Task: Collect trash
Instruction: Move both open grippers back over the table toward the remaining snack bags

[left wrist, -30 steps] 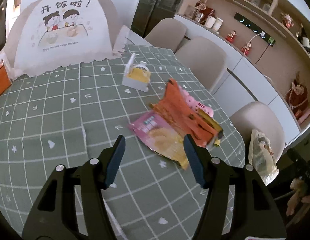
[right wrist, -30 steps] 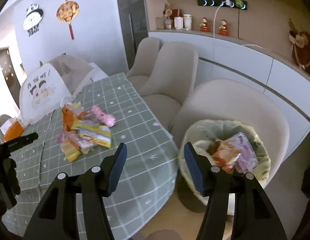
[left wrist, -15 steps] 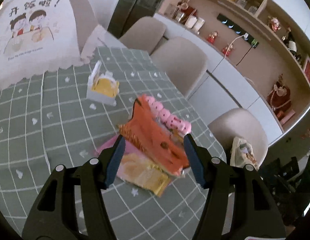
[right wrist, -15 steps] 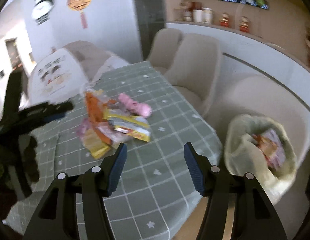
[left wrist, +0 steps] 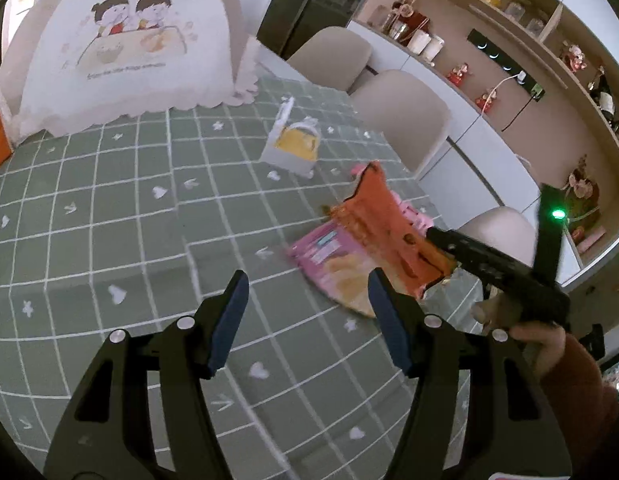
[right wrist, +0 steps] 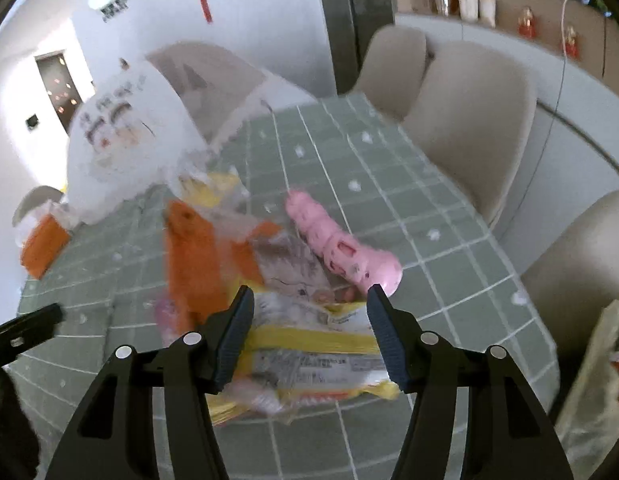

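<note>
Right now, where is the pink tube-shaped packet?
In the right wrist view the pink packet lies on the green tablecloth, at the right edge of the wrapper pile, beyond the open right gripper.

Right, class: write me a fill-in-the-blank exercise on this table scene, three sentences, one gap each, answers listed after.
1. The tablecloth is green with a white ____ pattern.
2. The right gripper hangs with jaws open over a ____ wrapper.
3. Both jaws of the left gripper are ____, holding nothing.

Answers: grid; yellow; open
</note>
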